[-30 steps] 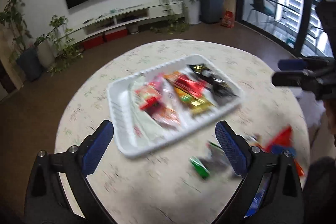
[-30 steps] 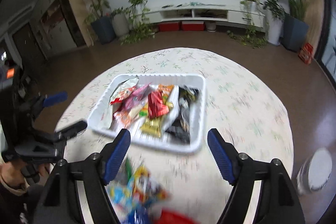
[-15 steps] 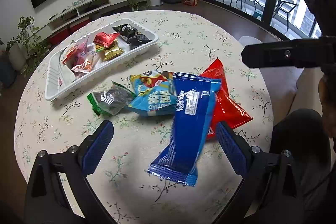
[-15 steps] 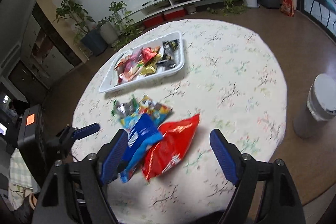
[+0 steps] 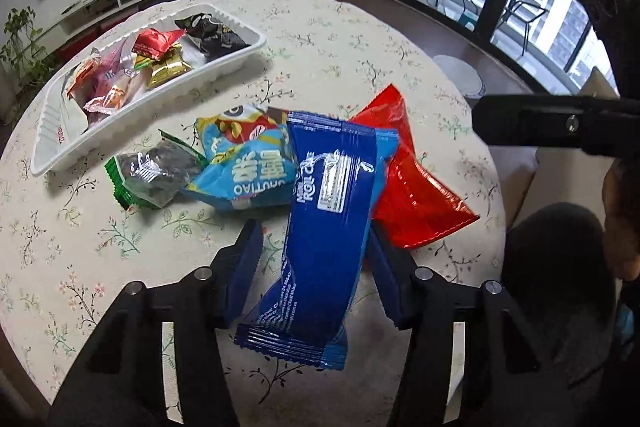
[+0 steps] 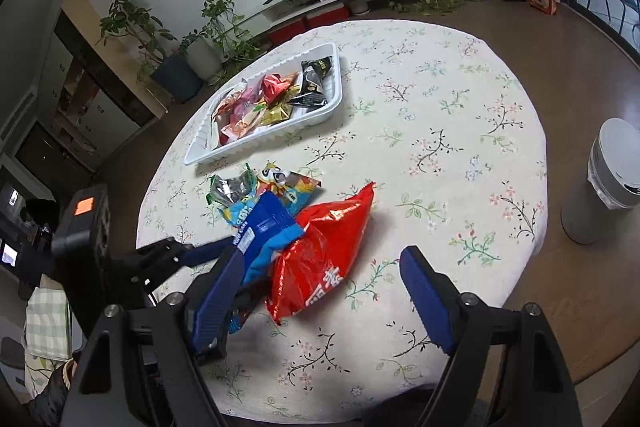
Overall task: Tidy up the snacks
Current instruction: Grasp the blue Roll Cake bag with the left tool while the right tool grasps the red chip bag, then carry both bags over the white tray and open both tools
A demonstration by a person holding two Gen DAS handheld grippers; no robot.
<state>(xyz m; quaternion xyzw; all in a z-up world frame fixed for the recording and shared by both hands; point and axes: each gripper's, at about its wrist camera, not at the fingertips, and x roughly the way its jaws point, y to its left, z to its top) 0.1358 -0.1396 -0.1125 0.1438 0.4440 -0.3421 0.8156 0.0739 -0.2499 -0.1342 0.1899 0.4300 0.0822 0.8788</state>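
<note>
Left wrist view: left claw (image 5: pixel 314 259) closing around blue roll-cake pack (image 5: pixel 326 227); right claw (image 6: pixel 326 293) wide, empty

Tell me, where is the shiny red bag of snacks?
The red bag lies on the table in front of the open right gripper, partly under the blue packet at its left, near the table's front edge.

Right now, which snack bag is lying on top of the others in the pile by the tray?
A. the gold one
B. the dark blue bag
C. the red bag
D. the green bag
B: the dark blue bag overlaps both the red bag and the light blue bag beneath it.
</note>
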